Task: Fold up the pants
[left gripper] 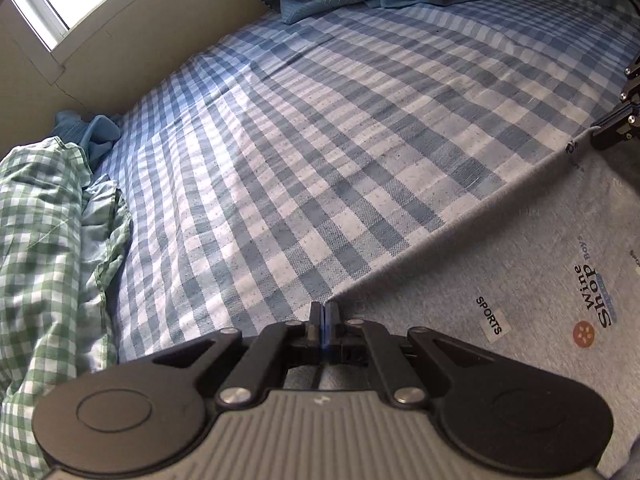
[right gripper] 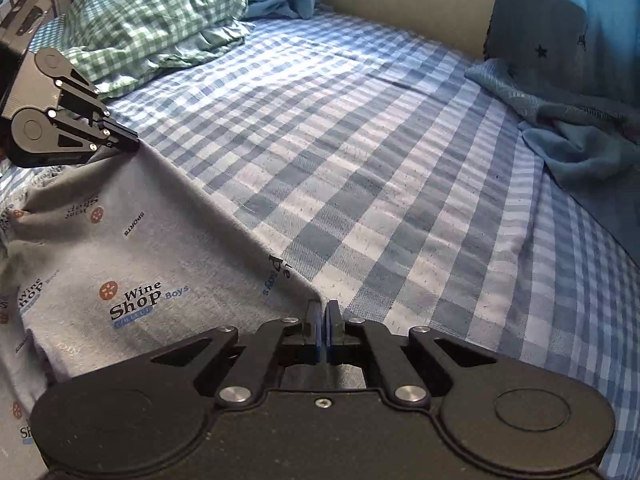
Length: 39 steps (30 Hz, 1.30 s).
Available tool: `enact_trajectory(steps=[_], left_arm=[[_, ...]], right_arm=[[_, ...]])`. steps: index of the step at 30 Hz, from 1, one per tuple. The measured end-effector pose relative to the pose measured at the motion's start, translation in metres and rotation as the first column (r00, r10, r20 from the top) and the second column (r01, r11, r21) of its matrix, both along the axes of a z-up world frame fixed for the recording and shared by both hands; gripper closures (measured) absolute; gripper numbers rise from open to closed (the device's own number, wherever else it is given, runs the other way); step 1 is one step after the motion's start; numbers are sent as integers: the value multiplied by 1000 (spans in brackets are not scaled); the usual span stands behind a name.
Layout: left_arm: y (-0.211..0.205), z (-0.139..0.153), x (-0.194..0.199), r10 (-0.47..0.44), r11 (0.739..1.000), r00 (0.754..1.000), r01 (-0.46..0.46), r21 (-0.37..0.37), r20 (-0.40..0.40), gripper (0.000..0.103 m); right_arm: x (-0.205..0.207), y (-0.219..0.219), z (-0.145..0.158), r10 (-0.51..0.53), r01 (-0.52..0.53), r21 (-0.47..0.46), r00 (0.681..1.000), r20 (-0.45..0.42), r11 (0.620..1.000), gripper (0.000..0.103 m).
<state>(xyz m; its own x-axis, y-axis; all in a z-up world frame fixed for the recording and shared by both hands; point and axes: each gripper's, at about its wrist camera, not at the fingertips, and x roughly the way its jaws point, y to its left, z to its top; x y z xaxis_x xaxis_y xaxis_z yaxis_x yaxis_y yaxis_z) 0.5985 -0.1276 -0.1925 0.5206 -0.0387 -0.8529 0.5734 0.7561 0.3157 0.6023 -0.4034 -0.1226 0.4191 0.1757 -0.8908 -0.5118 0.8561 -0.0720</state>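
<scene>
Gripping pants (right gripper: 132,240) edge | L claw (left gripper: 325,312) + R claw (right gripper: 324,312) clamped, low

Ahead of my grippers the checked bedsheet (right gripper: 400,152) lies bare and wide. A green checked pillow (right gripper: 160,12) blocks the far left, crumpled blue blankets (right gripper: 576,136) the right, and a beige wall (left gripper: 132,48) closes the far side
</scene>
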Motion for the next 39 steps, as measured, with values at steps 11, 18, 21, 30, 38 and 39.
enact_trajectory(steps=[11, 18, 21, 30, 38, 39], left_arm=[[57, 29, 1, 28, 978, 1000, -26, -206, 4, 26], [107, 36, 0, -47, 992, 997, 40, -119, -58, 15], [117, 26, 5, -40, 997, 994, 33, -73, -104, 20], [108, -4, 19, -35, 999, 970, 25, -46, -242, 95], [103, 29, -8, 59, 998, 998, -59, 19, -5, 102], [103, 38, -15, 54, 998, 998, -55, 22, 25, 102]], right_arm=[[2, -6, -3, -6, 11, 118, 999, -44, 993, 54], [3, 0, -6, 20, -9, 161, 998, -66, 987, 28], [9, 3, -13, -5, 16, 162, 998, -68, 987, 27], [32, 8, -24, -47, 67, 147, 990, -133, 987, 56], [15, 14, 7, -52, 66, 165, 995, -86, 984, 103], [9, 15, 17, -54, 64, 171, 996, -64, 983, 103]])
